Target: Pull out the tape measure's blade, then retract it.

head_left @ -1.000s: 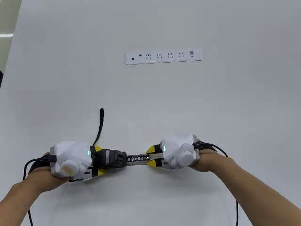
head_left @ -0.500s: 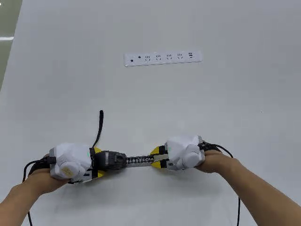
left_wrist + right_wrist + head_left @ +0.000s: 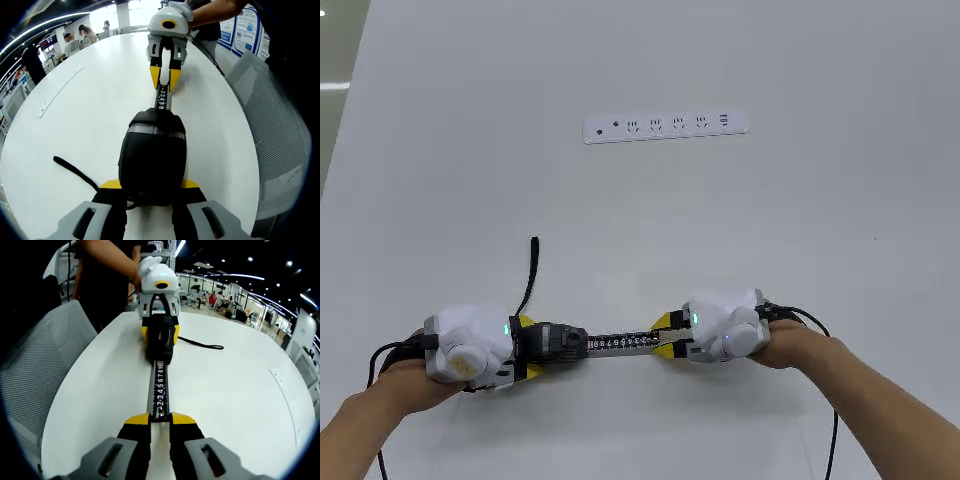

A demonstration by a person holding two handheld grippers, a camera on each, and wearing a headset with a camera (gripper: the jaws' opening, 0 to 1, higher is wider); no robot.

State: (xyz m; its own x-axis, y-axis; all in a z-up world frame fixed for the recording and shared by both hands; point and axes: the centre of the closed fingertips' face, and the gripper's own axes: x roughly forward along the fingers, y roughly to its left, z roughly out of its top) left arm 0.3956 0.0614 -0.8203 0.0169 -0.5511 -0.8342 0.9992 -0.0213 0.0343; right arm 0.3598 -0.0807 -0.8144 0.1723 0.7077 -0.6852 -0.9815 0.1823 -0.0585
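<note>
There is one tape measure (image 3: 558, 341), a black case lying low by the near edge of the table (image 3: 800, 220), left of the middle of that edge. Whether it rests on the surface or hangs just above it I cannot tell. One blade (image 3: 620, 343) stands out of the case's right end. A short straight length of it runs along the near edge, with black printed digits in a row on it. One black strap (image 3: 530, 272) leaves the case and lies on the table, reaching toward the far edge.

Two grippers are at work, one at each end. The left gripper (image 3: 530, 345) has its two yellow-tipped jaws closed against the sides of the case and holds it from the left. The right gripper (image 3: 665, 337) has its jaws pinched together on the free end of the blade. In the right gripper view the blade runs straight from between the yellow tips to the case. The two grippers face each other along the blade, with the bare stretch of blade between them. A hand holds each one, and a dark cable trails from each.

One white power strip (image 3: 665, 125) lies well apart from the tape measure, farther toward the far edge, with its row of sockets parallel to the blade.
</note>
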